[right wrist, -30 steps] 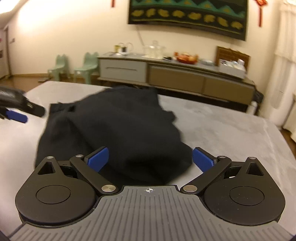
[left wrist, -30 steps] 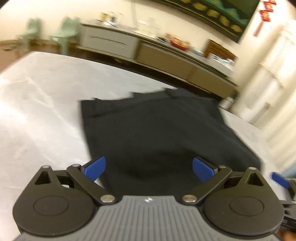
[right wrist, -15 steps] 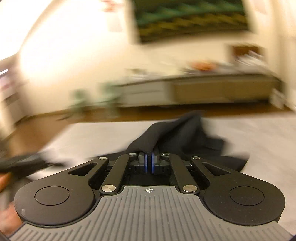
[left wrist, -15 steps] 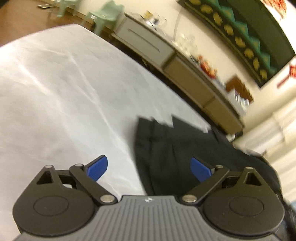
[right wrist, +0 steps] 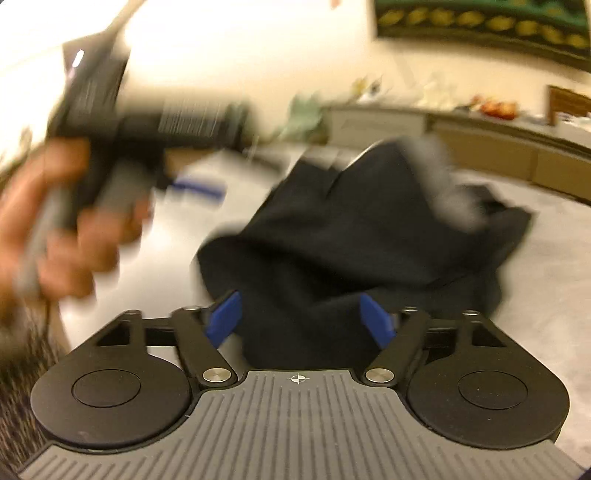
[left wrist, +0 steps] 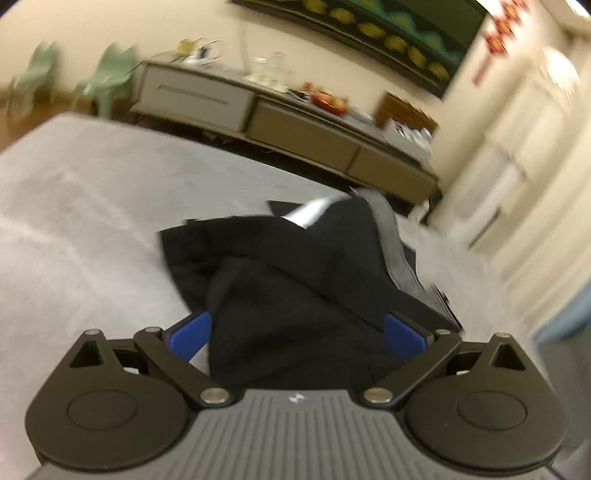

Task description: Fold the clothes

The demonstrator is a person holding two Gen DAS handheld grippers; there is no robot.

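Note:
A black garment (left wrist: 295, 280) lies bunched on the grey table (left wrist: 92, 206), with a grey ribbed band (left wrist: 391, 240) flipped up at its far right. My left gripper (left wrist: 297, 332) is open, its blue pads either side of the near fold without pressing it. In the right wrist view the same garment (right wrist: 351, 240) rises in a blurred hump. The jaws of my right gripper (right wrist: 300, 319) are opening; black cloth sits between the pads, which stand clear of it. A hand (right wrist: 55, 229) holds the left gripper (right wrist: 199, 186) at the left, blurred.
A long low sideboard (left wrist: 295, 125) with dishes on top runs along the far wall beyond the table edge. Two pale green chairs (left wrist: 110, 74) stand at its left. A dark wall hanging (left wrist: 388, 26) is above. Bare table (right wrist: 554, 277) spreads right of the garment.
My right gripper was shut on a lifted fold of cloth half a second ago; its jaws now stand apart. The garment went from flat to bunched. My left gripper swung back over the garment.

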